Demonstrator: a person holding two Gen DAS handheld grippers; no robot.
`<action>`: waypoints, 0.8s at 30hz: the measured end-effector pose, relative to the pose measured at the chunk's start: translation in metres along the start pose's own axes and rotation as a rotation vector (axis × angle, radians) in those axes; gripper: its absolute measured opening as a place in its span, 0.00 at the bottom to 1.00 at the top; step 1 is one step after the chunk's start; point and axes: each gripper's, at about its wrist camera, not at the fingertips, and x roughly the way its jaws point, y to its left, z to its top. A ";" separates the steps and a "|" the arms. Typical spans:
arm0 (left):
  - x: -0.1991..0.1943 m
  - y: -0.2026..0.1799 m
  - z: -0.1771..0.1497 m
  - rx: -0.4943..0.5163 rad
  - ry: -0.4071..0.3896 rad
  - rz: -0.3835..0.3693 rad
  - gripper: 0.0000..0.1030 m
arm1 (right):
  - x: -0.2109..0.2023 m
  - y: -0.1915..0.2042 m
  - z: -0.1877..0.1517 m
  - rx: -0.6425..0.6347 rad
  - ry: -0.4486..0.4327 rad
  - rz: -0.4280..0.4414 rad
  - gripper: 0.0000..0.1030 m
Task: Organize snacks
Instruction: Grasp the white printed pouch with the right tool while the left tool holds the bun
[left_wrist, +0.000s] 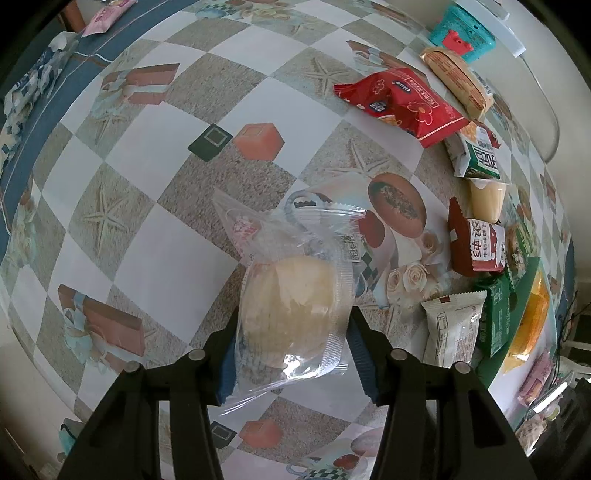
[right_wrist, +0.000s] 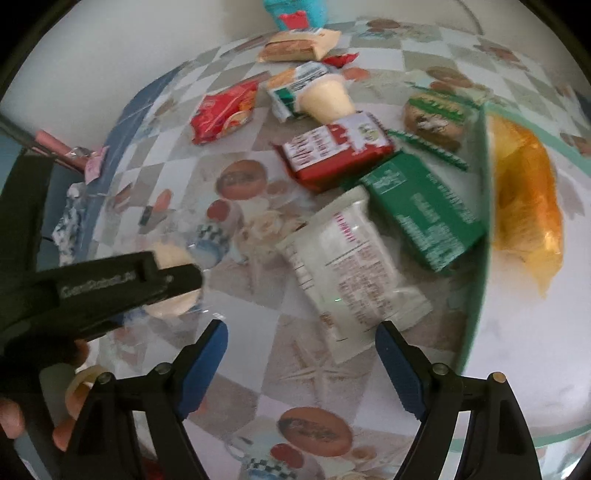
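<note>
Left fingers (left_wrist: 227, 363) pinching pastry packet (left_wrist: 291, 314), right gripper (right_wrist: 301, 363) spread

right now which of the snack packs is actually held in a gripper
The clear-wrapped pale round pastry, clamped between the left gripper fingers. Every other pack, such as the white packet ahead of the open right gripper, lies loose on the table.

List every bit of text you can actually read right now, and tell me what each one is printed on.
"nice", upside down, on the red flower-print packet.
"GenRobot", possibly with more letters after it, embossed on the left gripper body, seen from the right wrist.
Red-and-white packet: large Chinese characters, too distorted to read reliably.
Green-and-white packet: the same.
White packet and green box: print too blurred to read.
Clear-wrapped pastry: label too small to read.
</note>
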 end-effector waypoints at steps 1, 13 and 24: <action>0.000 0.000 0.000 -0.001 0.000 0.000 0.54 | -0.001 -0.002 0.000 0.006 -0.008 -0.025 0.79; 0.001 -0.002 0.000 -0.002 -0.002 0.009 0.54 | 0.003 0.008 0.017 -0.098 -0.095 -0.234 0.74; 0.003 -0.001 0.003 -0.006 -0.002 0.013 0.54 | 0.009 0.019 0.019 -0.115 -0.065 -0.174 0.73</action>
